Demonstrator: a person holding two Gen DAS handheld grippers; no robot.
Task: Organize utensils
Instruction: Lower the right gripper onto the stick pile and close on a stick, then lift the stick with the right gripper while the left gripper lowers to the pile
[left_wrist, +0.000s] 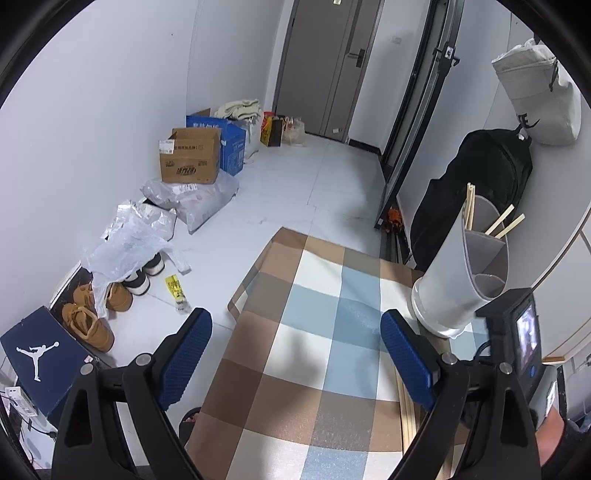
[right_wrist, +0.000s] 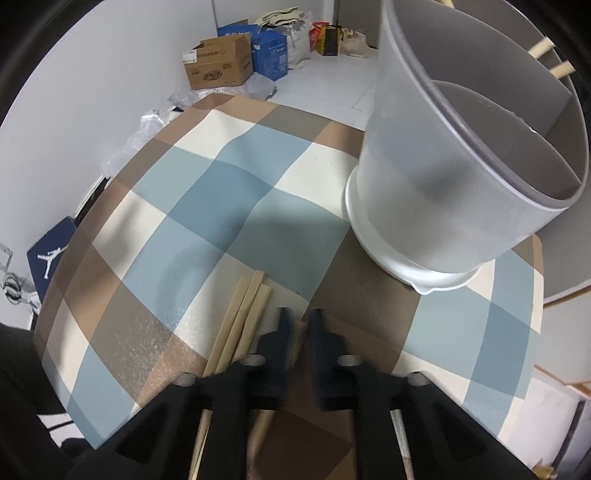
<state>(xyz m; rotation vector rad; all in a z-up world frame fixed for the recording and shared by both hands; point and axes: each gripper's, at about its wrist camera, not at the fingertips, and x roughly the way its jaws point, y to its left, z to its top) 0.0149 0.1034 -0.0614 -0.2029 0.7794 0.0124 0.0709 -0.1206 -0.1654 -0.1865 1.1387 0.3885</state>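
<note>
You were working in a home, in what looked like an entry area. A grey door (left_wrist: 325, 66) stood at the far end of a pale tiled floor (left_wrist: 295, 177). Along the white wall sat a cardboard box (left_wrist: 190, 157), a blue carton (left_wrist: 229, 138), plastic bags (left_wrist: 129, 236) and tan shoes (left_wrist: 88, 325), with a sneaker box (left_wrist: 37, 354) beside them. A black bag (left_wrist: 476, 192) and a grey tote (left_wrist: 535, 92) hung on the right. The table had a checked cloth (left_wrist: 314, 332) on it, with a utensil holder (right_wrist: 461, 166) and chopsticks (right_wrist: 240, 317) on top.
</note>
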